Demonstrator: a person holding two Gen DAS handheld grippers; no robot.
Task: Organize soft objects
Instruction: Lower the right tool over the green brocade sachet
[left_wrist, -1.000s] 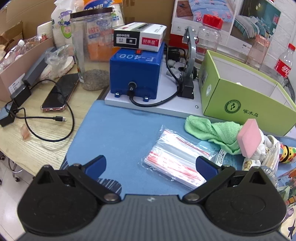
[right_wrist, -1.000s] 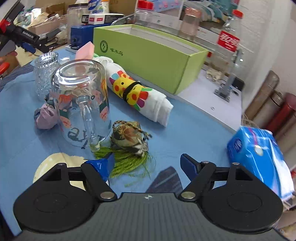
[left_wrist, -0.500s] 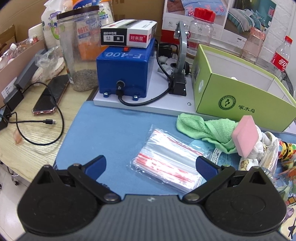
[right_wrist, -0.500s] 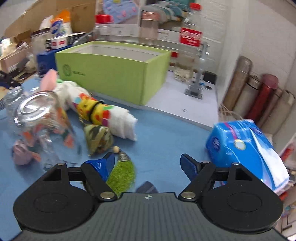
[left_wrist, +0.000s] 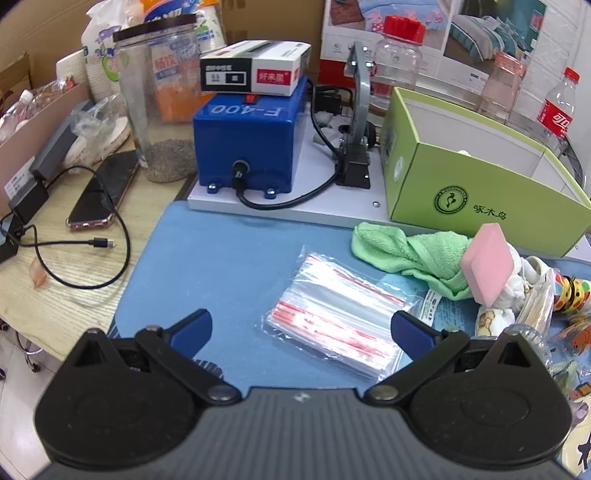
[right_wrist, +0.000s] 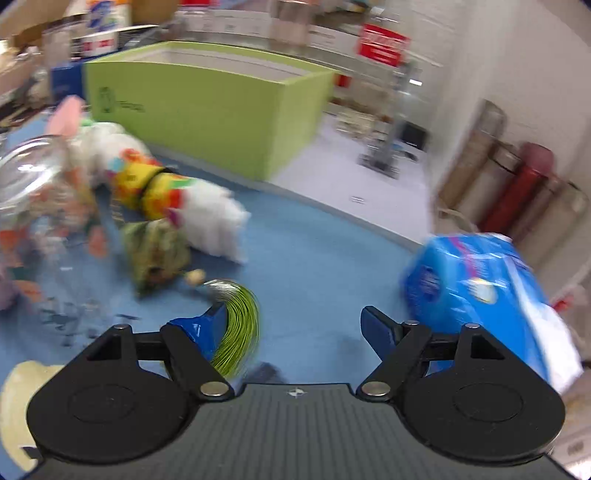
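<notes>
Your right gripper (right_wrist: 293, 326) has swung toward 3 o'clock over the last second: the glass mug (right_wrist: 27, 192), which sat dead ahead, now sits at the 9 o'clock edge of the right wrist view, and the blue tissue pack (right_wrist: 476, 280) has come in close at 3 o'clock. The frame is motion-blurred, so the swing is probably not finished. Fingers spread wide, holding nothing; the green tassel (right_wrist: 236, 325) of the patterned pouch (right_wrist: 155, 251) lies just beside the left fingertip, contact not resolvable.

Judgement: you are turning toward the tissue pack as the next soft item. No grasp has begun.

Your left gripper (left_wrist: 299, 326) has drifted slightly; its view is framed a little nearer to the blue mat (left_wrist: 221, 258) than before. Fingers wide apart, empty, with the zip-bag stack (left_wrist: 332, 325) between and just beyond the tips.

Soft items on the surface: green towel (left_wrist: 406, 251) at 2 o'clock in the left view, pink sponge (left_wrist: 487, 269) resting against it, rolled giraffe-print towel (right_wrist: 173, 199) at 10 o'clock in the right view.

Containers:
- Green box (left_wrist: 480, 199), open top, at 1 o'clock in the left view. A small pale object shows inside near the far wall; the rest of the interior is hidden.
- Tall clear jar (left_wrist: 162, 110), lid on, grey granules at the bottom.
- Glass mug: contents unreadable through blur.
</notes>
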